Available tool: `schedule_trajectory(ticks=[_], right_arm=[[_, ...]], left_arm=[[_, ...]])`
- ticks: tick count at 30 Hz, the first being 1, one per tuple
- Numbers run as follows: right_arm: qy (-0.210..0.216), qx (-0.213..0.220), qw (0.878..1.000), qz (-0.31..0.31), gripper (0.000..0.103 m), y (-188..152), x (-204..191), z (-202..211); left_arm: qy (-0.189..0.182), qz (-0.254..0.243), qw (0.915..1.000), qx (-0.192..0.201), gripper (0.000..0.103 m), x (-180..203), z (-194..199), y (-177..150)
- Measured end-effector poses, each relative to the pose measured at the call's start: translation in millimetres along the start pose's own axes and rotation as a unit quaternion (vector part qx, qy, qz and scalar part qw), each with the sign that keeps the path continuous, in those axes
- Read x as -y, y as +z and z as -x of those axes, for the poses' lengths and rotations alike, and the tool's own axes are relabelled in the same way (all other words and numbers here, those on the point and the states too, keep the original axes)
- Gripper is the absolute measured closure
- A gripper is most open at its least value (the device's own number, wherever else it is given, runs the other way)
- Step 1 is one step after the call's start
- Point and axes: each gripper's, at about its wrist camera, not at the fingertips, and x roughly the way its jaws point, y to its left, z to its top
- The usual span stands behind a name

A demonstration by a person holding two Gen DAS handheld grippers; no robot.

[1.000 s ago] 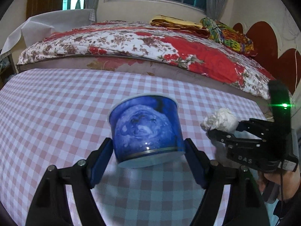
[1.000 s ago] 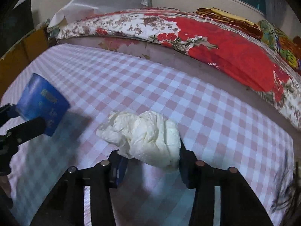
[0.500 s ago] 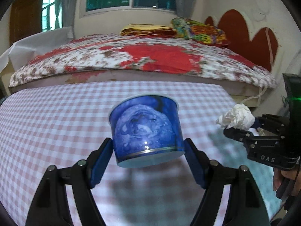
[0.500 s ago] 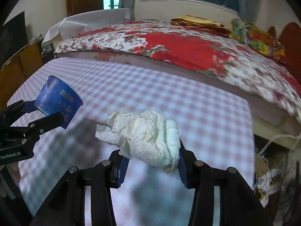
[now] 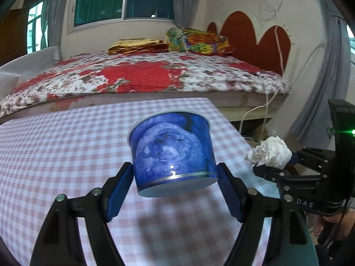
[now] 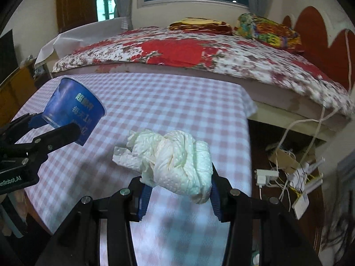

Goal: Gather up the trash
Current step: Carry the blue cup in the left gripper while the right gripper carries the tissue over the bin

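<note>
A blue paper cup (image 5: 173,153) hangs above the pink checked tablecloth (image 5: 66,146), and my left gripper (image 5: 175,190) is shut on it, blue pads pressed to its sides. The same cup (image 6: 73,108) shows at the left of the right wrist view, tilted, held by the left gripper (image 6: 55,124). A crumpled white paper towel (image 6: 175,161) is clamped in my right gripper (image 6: 177,195), lifted over the table's right part. In the left wrist view that wad (image 5: 268,153) and the right gripper (image 5: 286,164) sit at the right, past the table's edge.
A bed with a red floral cover (image 6: 188,51) runs behind the table, with folded blankets (image 5: 195,42) near the headboard. Right of the table edge (image 6: 248,133), cables and a power strip (image 6: 295,173) lie on the floor. A person's hand (image 5: 332,228) holds the right gripper.
Both grippers have swung to the right and risen a little, carrying the cup and the paper wad. The table's right edge and the floor beside it have come into view.
</note>
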Motion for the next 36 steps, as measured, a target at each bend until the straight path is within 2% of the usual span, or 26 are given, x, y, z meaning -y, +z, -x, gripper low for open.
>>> schedule_trajectory(ticks=[8, 20, 36], right_arm=[[-0.026, 0.003, 0.999, -0.046, 0.055, -37.6, 35.1, 42.7], [-0.07, 0.001, 0.991, -0.115, 0.055, -98.6, 97.2, 85.4], [-0.112, -0.013, 0.977, -0.18, 0.055, -188.4, 158.2, 130.5]], left_arm=[[-0.036, -0.021, 0.9991, -0.002, 0.026, 37.8, 8.7, -12.4], [-0.071, -0.063, 0.9954, -0.016, 0.026, 98.1, 10.8, -32.2], [-0.118, -0.13, 0.9833, -0.048, 0.026, 182.9, 11.8, -60.0]])
